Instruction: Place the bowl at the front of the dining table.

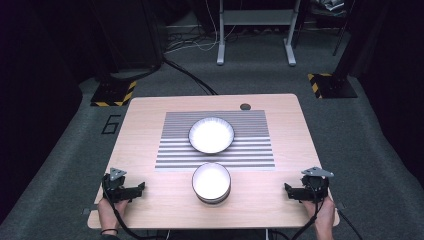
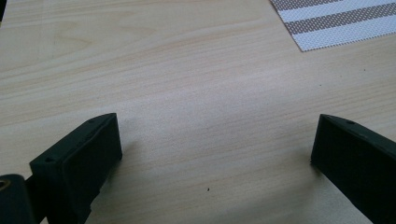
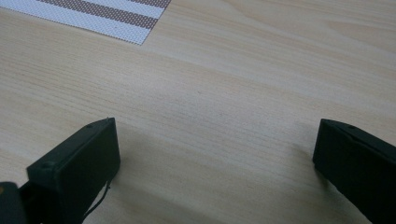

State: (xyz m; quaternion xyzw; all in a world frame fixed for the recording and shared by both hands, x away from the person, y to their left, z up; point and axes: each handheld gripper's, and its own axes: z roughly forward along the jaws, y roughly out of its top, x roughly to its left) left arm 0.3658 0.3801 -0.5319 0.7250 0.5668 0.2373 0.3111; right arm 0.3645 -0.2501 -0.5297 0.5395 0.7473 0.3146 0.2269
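Observation:
A white plate with a dark rim [image 1: 211, 135] lies on a striped placemat [image 1: 215, 139] in the middle of the wooden table [image 1: 150, 115]. Just in front of the mat stands a white bowl with a dark outside [image 1: 211, 182]. My left gripper [image 1: 141, 188] rests at the near left of the table, open, its jaws pointing toward the bowl with bare wood between them [image 2: 215, 135]. My right gripper [image 1: 287, 189] rests at the near right, open too, jaws wide apart over bare wood [image 3: 215, 140]. Both are well apart from the bowl.
A corner of the placemat [image 2: 336, 23] shows at the top right of the left gripper view, and the placemat [image 3: 102, 14] at the top left of the right gripper view. A round hole [image 1: 245, 106] sits near the table's far edge. Grey carpet, cables and stands surround the table.

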